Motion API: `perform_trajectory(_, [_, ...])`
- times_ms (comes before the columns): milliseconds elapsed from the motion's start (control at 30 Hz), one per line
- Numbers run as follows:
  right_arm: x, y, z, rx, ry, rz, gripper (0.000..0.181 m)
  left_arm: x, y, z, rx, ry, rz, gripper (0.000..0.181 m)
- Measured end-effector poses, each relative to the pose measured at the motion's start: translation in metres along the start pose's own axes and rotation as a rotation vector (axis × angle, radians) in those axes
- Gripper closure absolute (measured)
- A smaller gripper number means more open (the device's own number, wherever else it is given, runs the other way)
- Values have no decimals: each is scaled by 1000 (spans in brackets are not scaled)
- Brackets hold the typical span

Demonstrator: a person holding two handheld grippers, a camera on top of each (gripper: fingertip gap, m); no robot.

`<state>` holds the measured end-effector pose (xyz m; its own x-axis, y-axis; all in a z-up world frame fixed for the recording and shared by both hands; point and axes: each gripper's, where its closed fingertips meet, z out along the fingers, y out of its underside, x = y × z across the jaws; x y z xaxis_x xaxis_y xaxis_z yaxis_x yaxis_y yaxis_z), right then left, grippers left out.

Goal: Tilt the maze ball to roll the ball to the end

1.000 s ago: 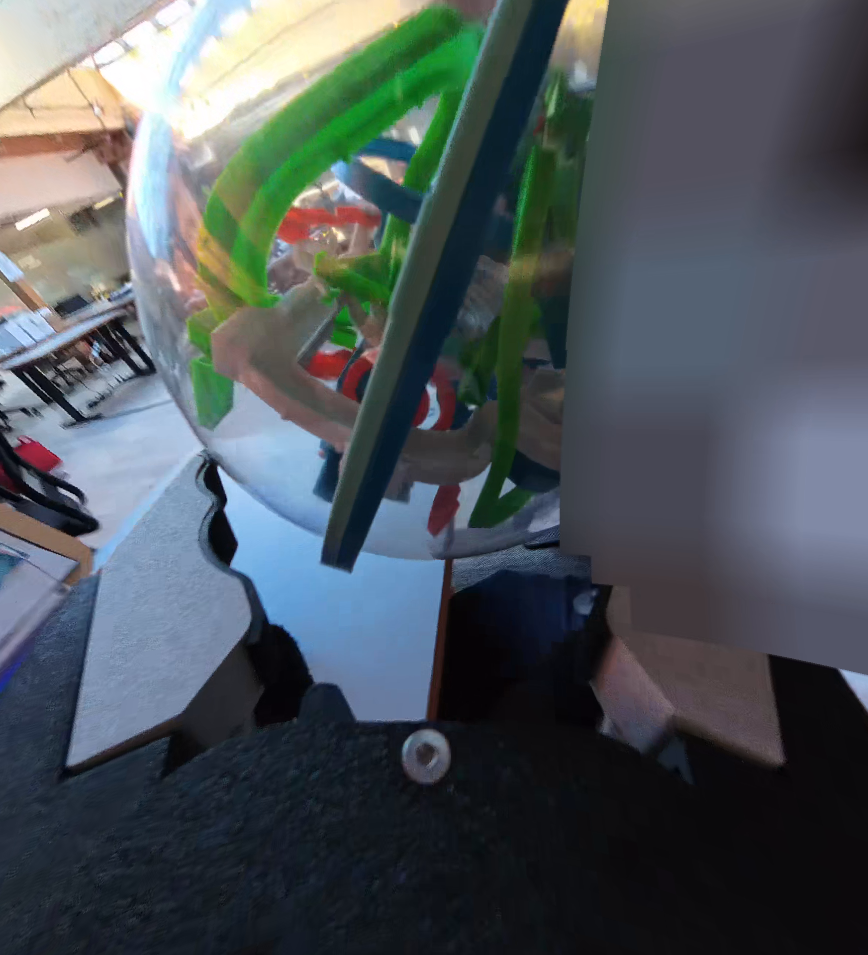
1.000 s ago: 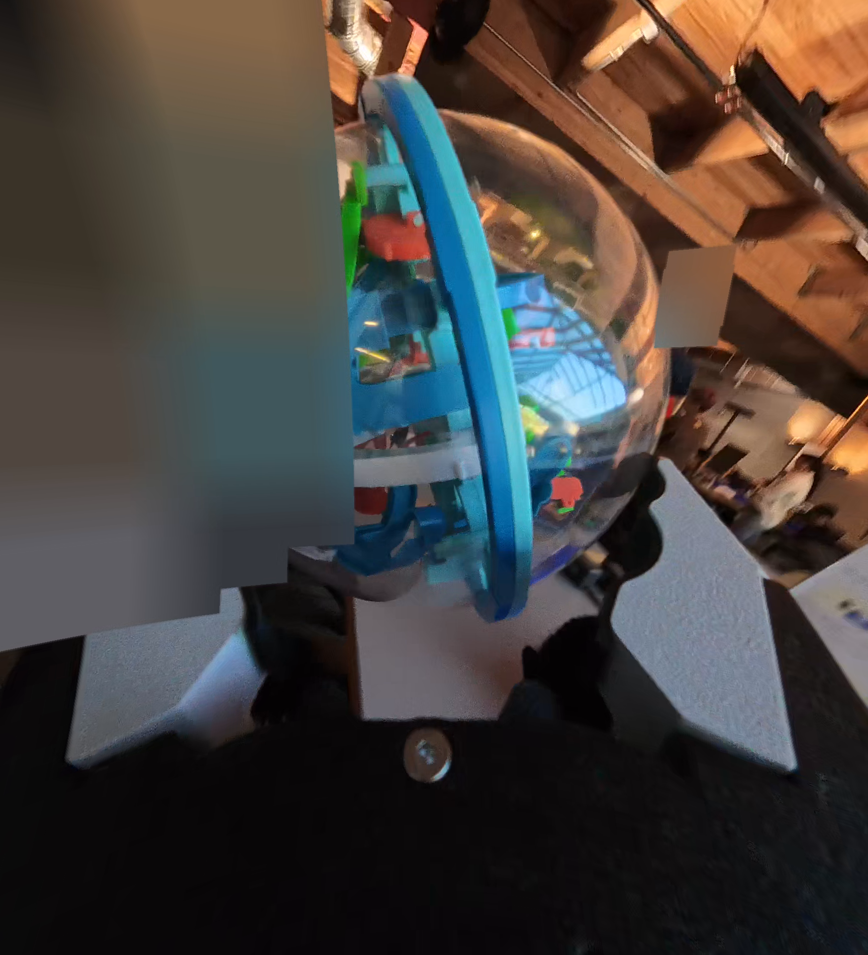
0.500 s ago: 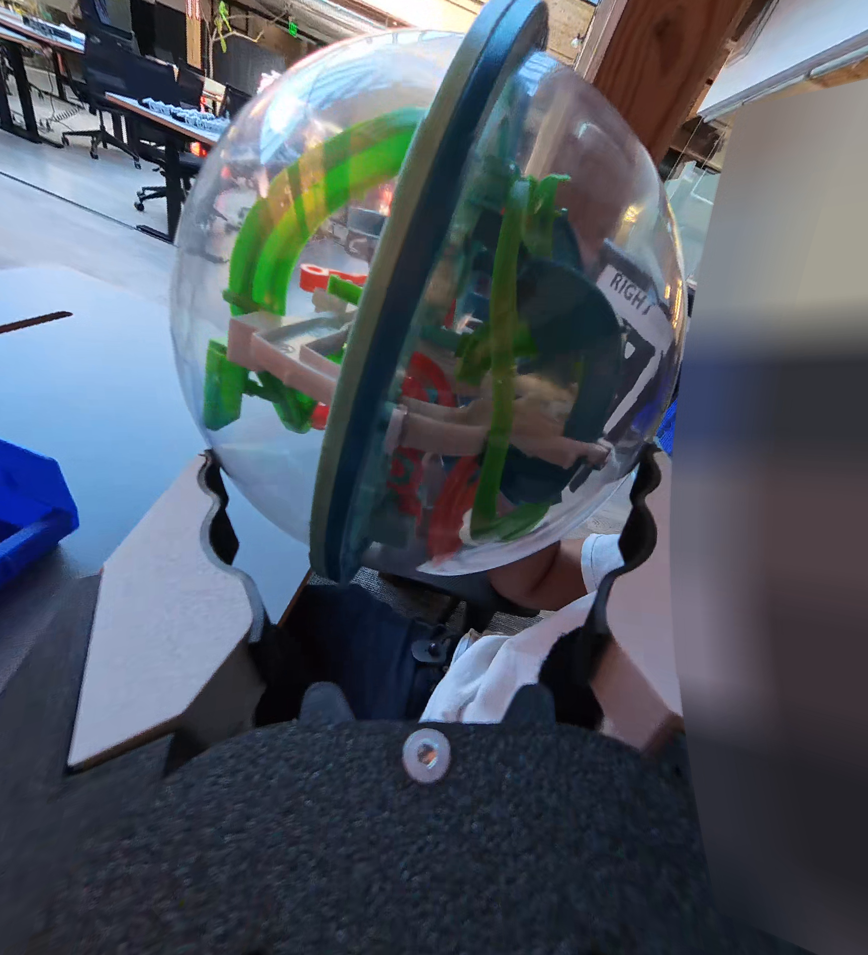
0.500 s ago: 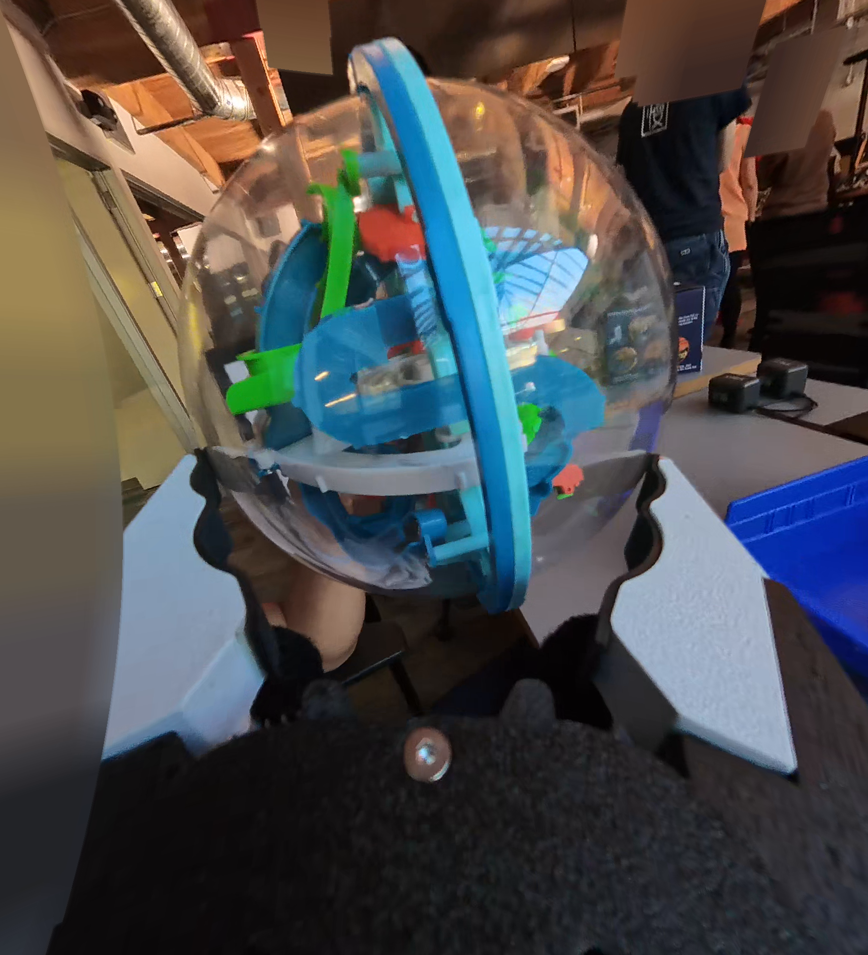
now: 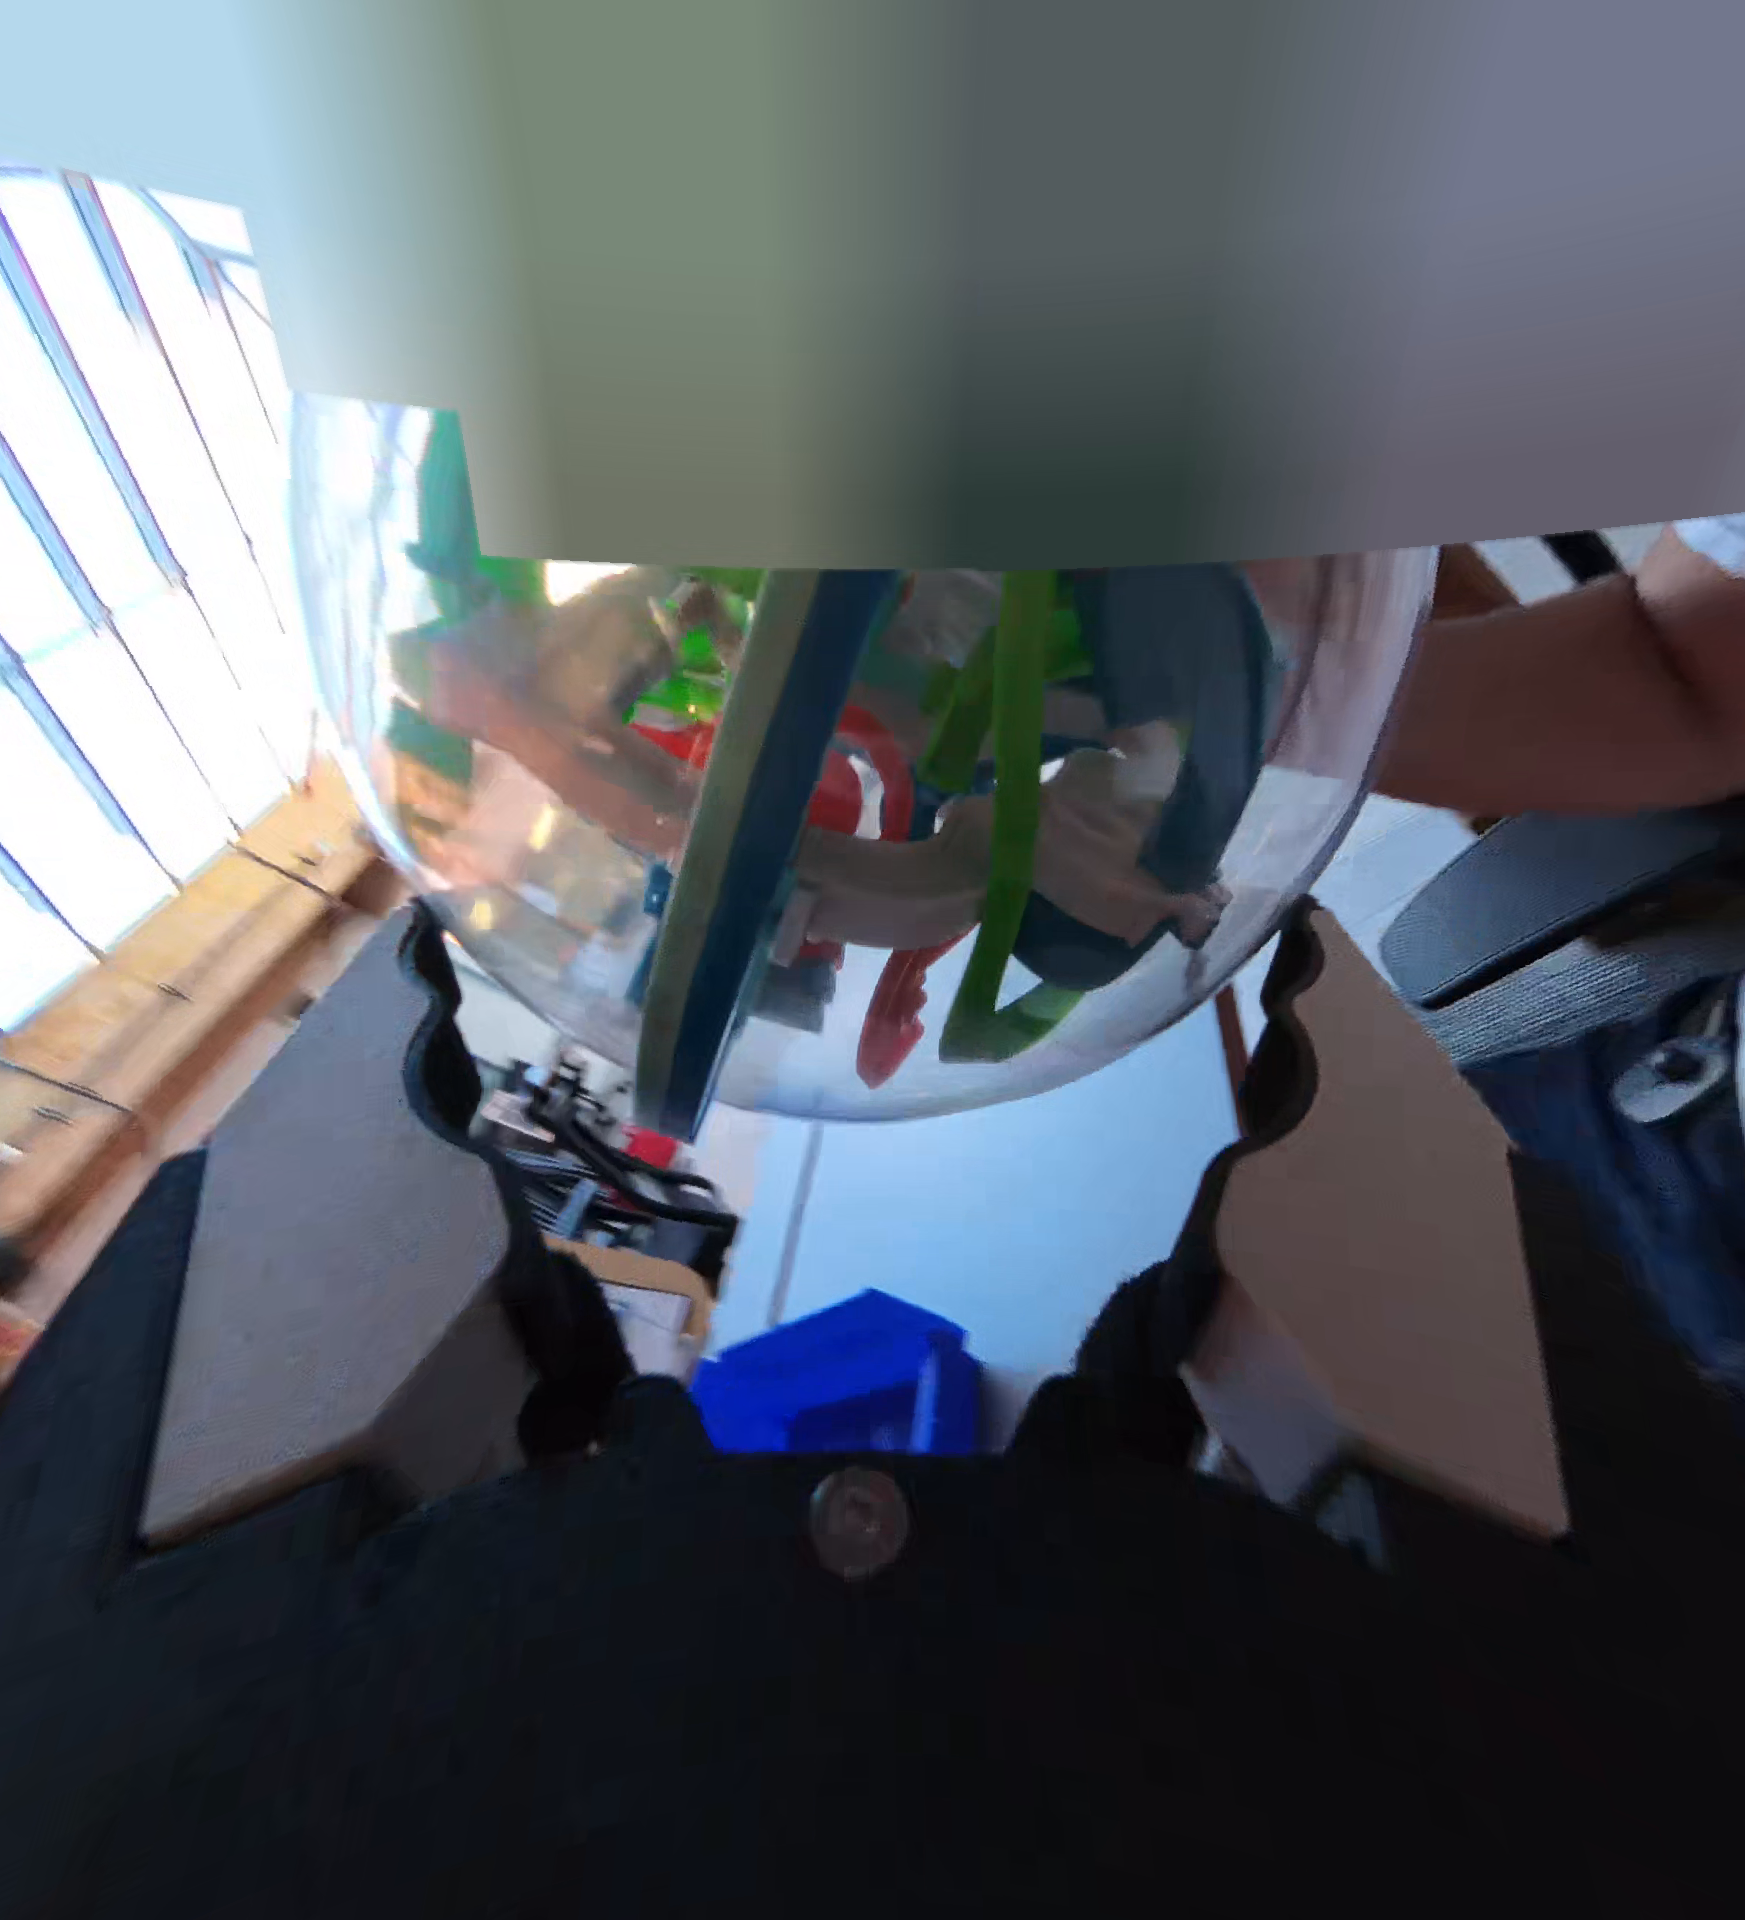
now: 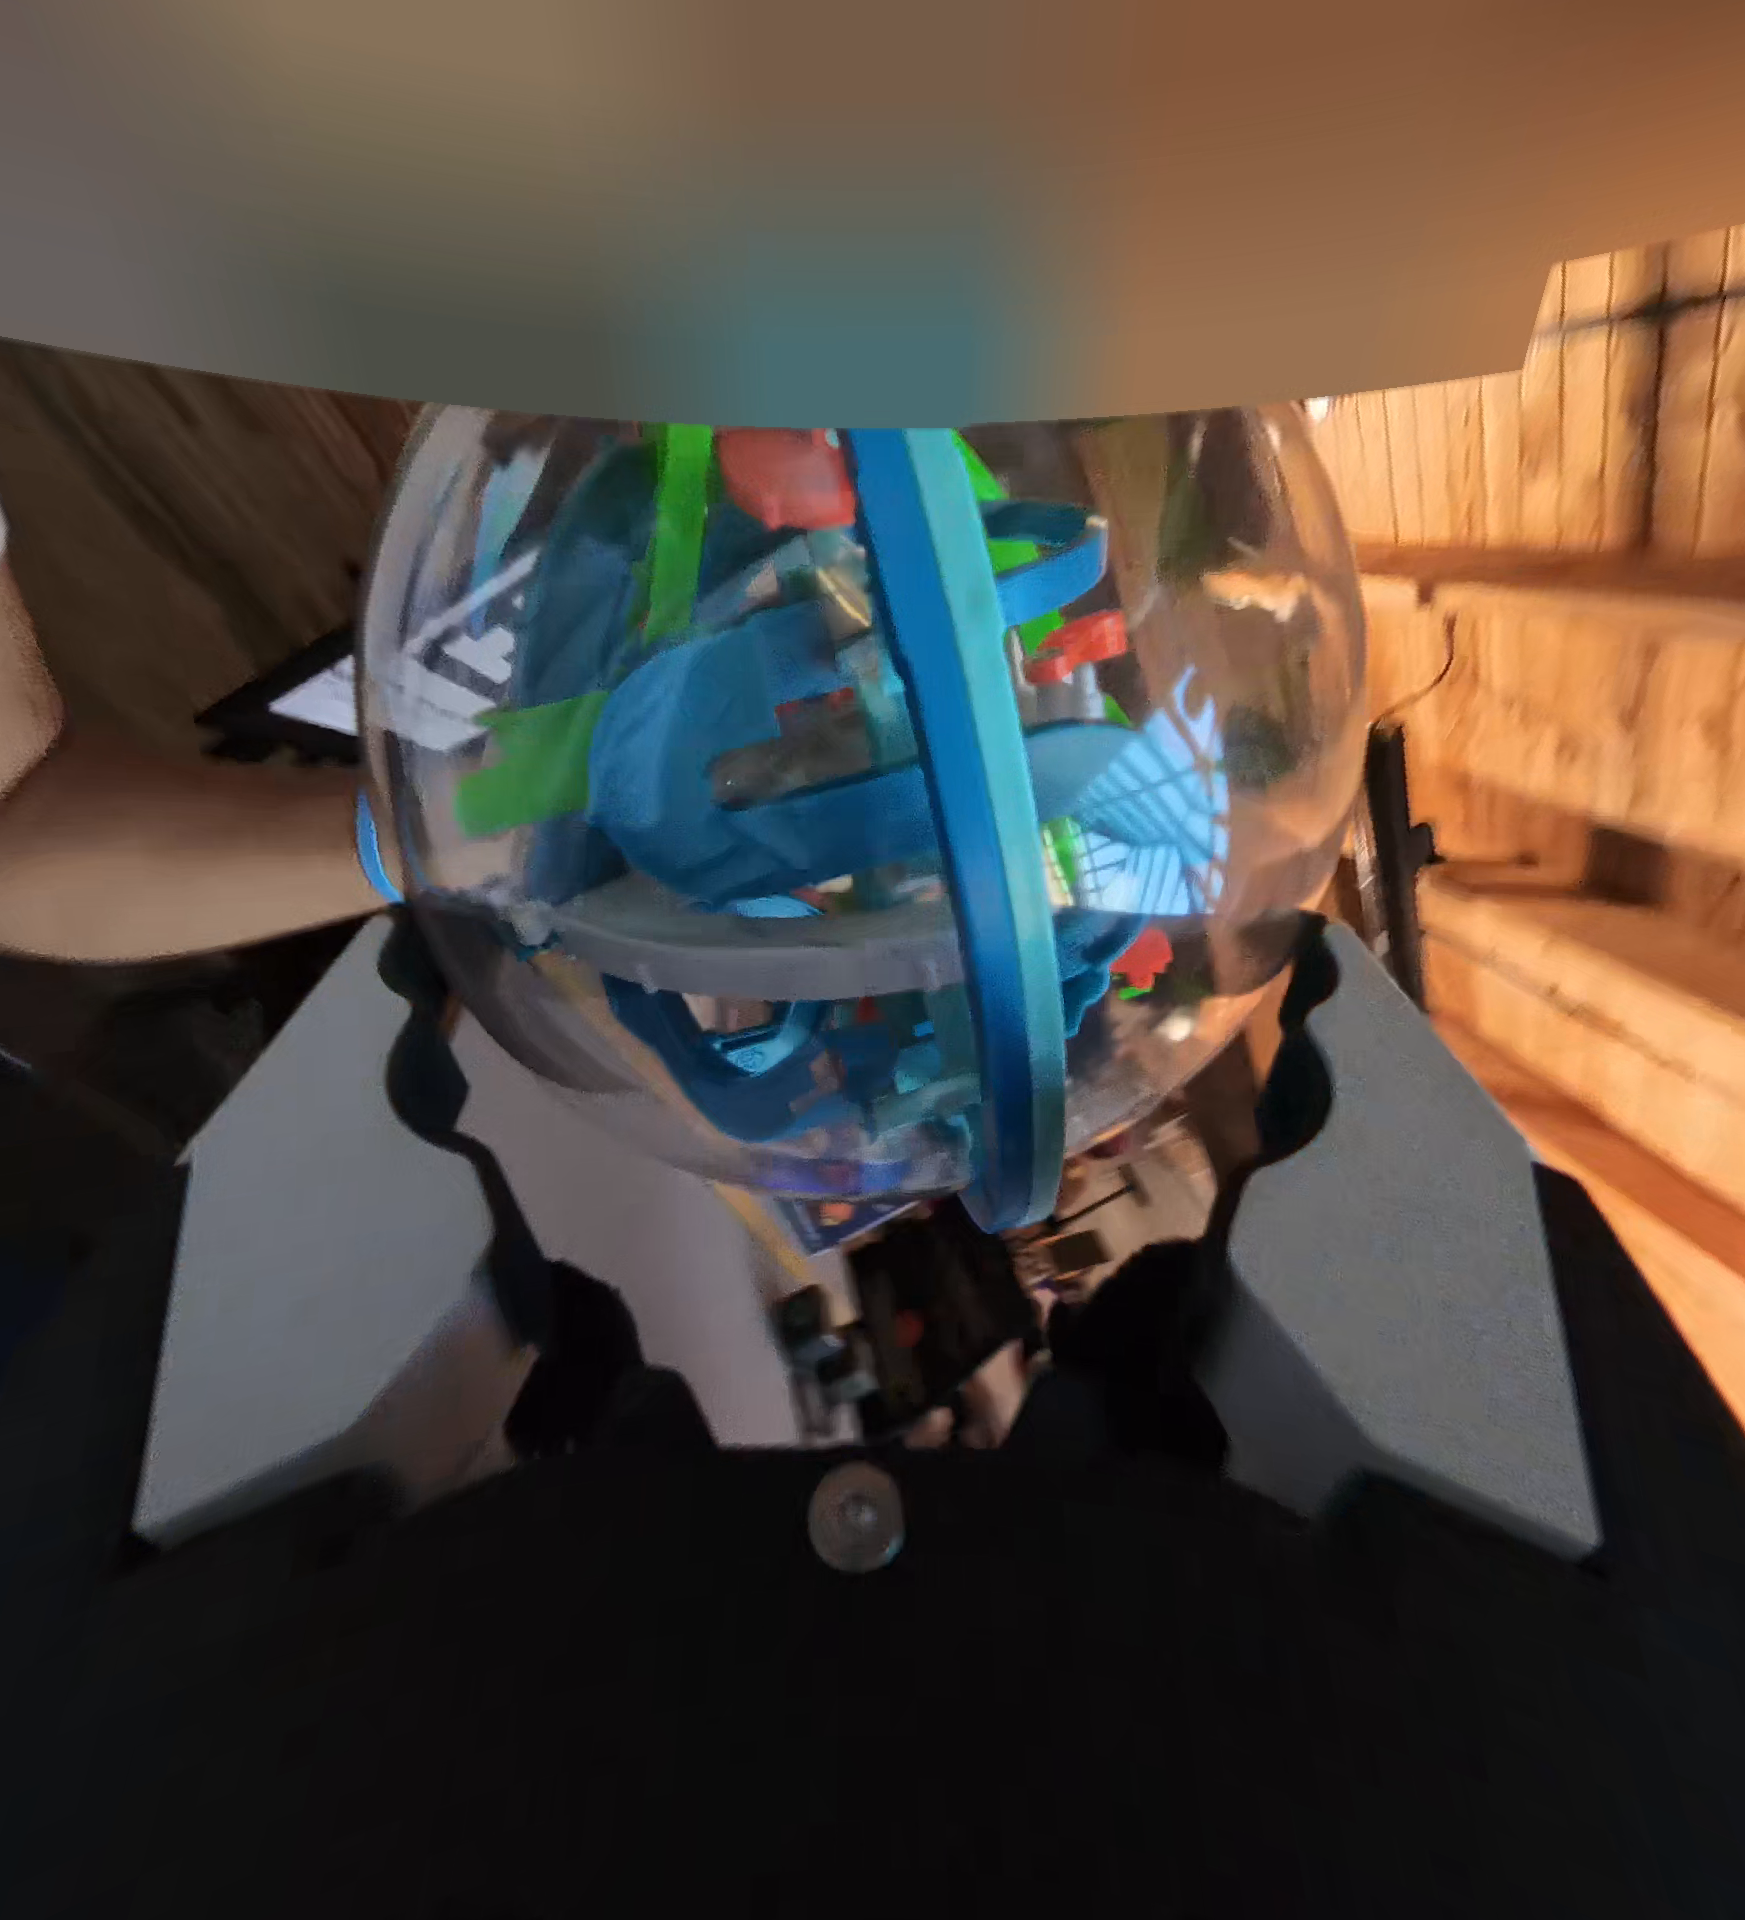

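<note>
The maze ball (image 5: pixel 1138 790) is a clear sphere with a blue ring around its middle and green, red, blue and tan tracks inside. My left gripper (image 5: pixel 857 925) is shut on it, its two fingers pressing the lower left and right of the sphere. My right gripper (image 6: pixel 852 935) is shut on the same maze ball (image 6: pixel 639 790) from the opposite side, fingers on both flanks. The sphere is held in the air, its ring (image 6: pixel 961 790) near upright. The top of the sphere is hidden. I cannot make out the small ball inside.
A blue bin (image 5: pixel 847 1382) and a pale table top (image 5: pixel 1003 1195) lie below the sphere. A person's arm (image 5: pixel 1574 707) and a dark chair (image 5: pixel 1574 904) are at the right. Windows (image 5: pixel 68 623) fill the left. Wooden beams (image 6: pixel 1574 675) are right of the sphere.
Both grippers have swung together with the sphere, tilting it. The left view went from level over the table to windows and wall, with the blue bin now below the sphere.
</note>
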<state>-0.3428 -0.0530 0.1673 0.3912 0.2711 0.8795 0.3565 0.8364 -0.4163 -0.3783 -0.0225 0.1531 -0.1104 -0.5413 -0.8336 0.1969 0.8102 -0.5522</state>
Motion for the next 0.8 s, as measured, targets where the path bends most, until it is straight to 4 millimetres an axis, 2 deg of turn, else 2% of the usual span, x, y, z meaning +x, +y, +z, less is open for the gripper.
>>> perform_trajectory(67, [-10, -19, 1, -5, -7, -149, 28, 9, -14, -7, -6, -29, 139, 33])
perform_trajectory(100, [-12, -22, 0, 0, -8, -178, 28, 10, -15, -7, -27, -36, 163, 33])
perform_trajectory(167, [-11, -13, 2, -46, -8, -157, 28, 9, -6, -9, -100, -47, 157, 33])
perform_trajectory(200, [-14, -14, 2, -90, -4, -226, 28, 9, -5, -12, -144, -68, 210, 34])
perform_trajectory(267, [-23, -33, 4, -104, 1, -419, 28, 12, -8, -18, -225, -122, 340, 35])
perform_trajectory(367, [-33, -55, 4, -80, -12, -481, 28, 16, -14, -20, -269, -136, 366, 35])
perform_trajectory(500, [-30, -55, 1, -156, 15, -569, 28, 15, -21, -22, -306, -202, 444, 36])
perform_trajectory(667, [-30, -62, -1, -144, 22, -557, 29, 22, -37, -25, -267, -212, 465, 36])
perform_trajectory(800, [-27, -59, -2, -172, 33, -571, 28, 22, -38, -25, -292, -238, 488, 37])
